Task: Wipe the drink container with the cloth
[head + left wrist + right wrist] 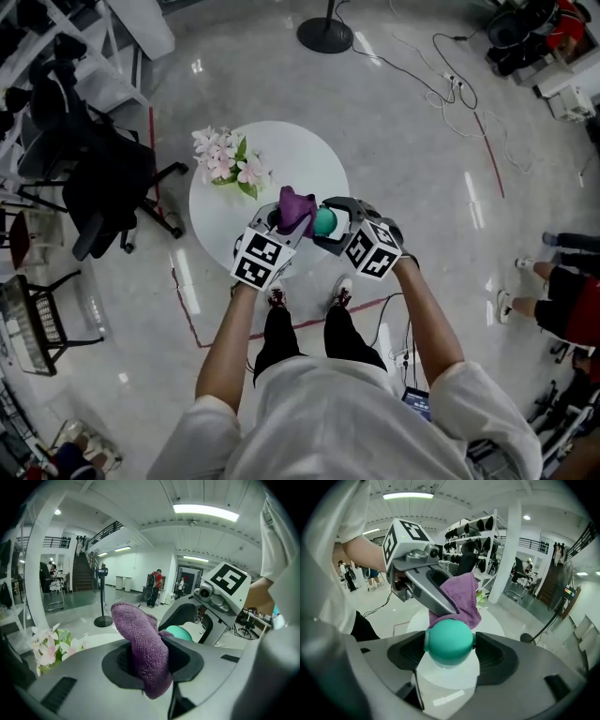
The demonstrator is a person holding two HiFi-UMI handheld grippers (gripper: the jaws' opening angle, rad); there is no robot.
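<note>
Arms in a white top reach down to two grippers over one round white table point(305, 155). The left gripper point(150, 663) has its jaws squeezed tight on the one purple cloth point(139, 637). The right gripper point(450, 657) has its jaws wide. The one drink container point(449, 641), a bottle with a green cap, stands between them. The pads sit just beside it and I see no squeeze. The cloth and the cap look like they touch, so I think the wiping is under way or very near. I see no dirt, so I cannot tell how much is left. One bunch of pink flowers point(230, 161) sits on the table too.
</note>
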